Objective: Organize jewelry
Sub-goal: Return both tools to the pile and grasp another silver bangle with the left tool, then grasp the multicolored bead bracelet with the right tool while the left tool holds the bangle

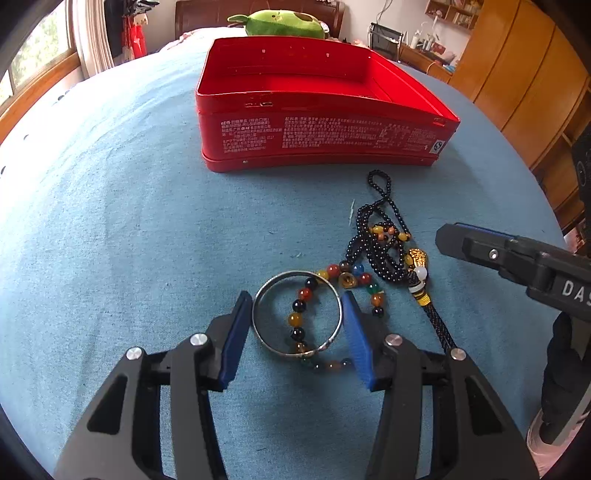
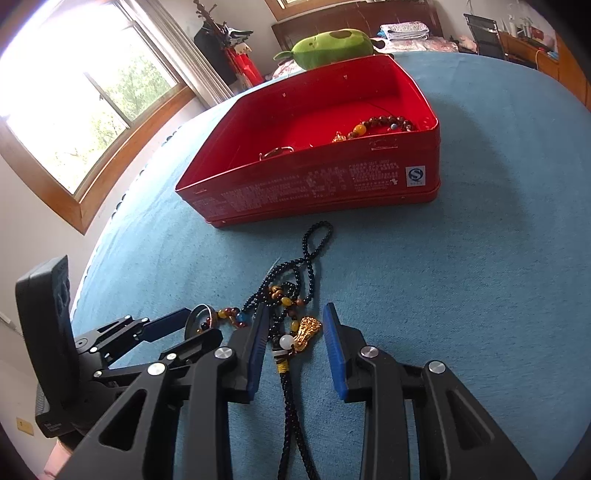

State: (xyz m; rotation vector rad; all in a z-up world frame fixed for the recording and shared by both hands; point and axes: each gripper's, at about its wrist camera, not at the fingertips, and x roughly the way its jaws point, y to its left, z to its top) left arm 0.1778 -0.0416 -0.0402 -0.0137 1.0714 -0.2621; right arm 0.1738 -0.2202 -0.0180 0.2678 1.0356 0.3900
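Observation:
A silver bangle (image 1: pixel 258 295) lies on the blue cloth over a multicoloured bead bracelet (image 1: pixel 371 286). My left gripper (image 1: pixel 296 295) straddles the bangle, and its blue pads touch the ring on both sides. A long black bead necklace (image 2: pixel 314 240) with a gold pendant (image 2: pixel 308 328) lies to the right. My right gripper (image 2: pixel 295 306) stands open around the pendant and cord, its pads apart from them. The open red tin (image 2: pixel 295 184) beyond holds a brown bead bracelet (image 2: pixel 384 123) and a small metal ring (image 2: pixel 277 151).
The blue cloth (image 1: pixel 110 184) covers a bed. A green plush toy (image 1: pixel 284 22) sits behind the red tin (image 1: pixel 317 136). A window (image 2: pixel 74 92) is at the left and wooden wardrobes (image 1: pixel 517 74) at the right. A dark-gloved hand (image 1: pixel 565 369) holds the right gripper.

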